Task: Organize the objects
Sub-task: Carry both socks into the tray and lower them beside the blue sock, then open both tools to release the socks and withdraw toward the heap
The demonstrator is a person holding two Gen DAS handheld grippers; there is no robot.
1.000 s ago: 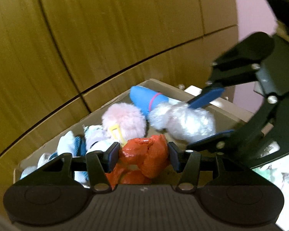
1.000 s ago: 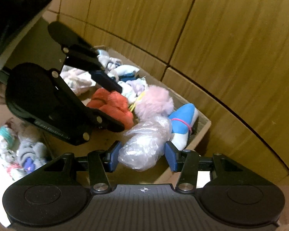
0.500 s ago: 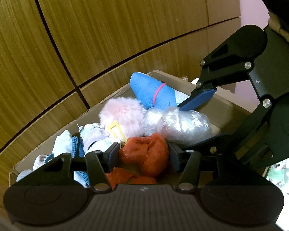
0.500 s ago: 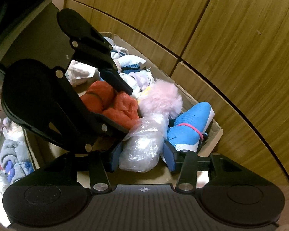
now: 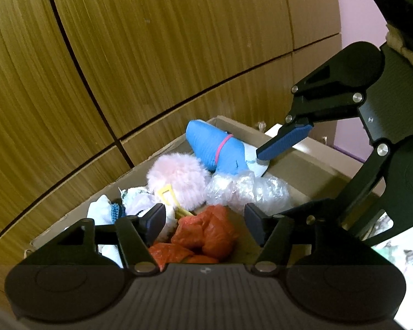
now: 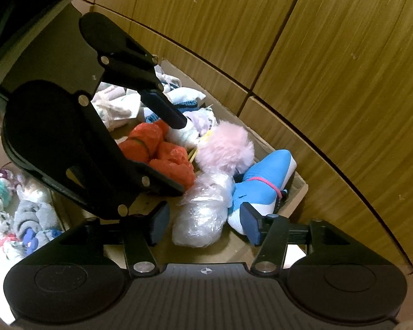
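Two bundles, orange bag and clear bag, lie in cardboard box; left gripper and right gripper both spread, empty; floor pile unsorted.

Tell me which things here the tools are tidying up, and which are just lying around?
Part of the job:
- crinkly orange plastic bundle, below the open left tool
- clear plastic-wrapped bundle, below the open right tool
- brown cardboard box they lie in

Just lying about:
- fluffy pink pompom
- blue shoe with pink band
- pile of socks outside the box
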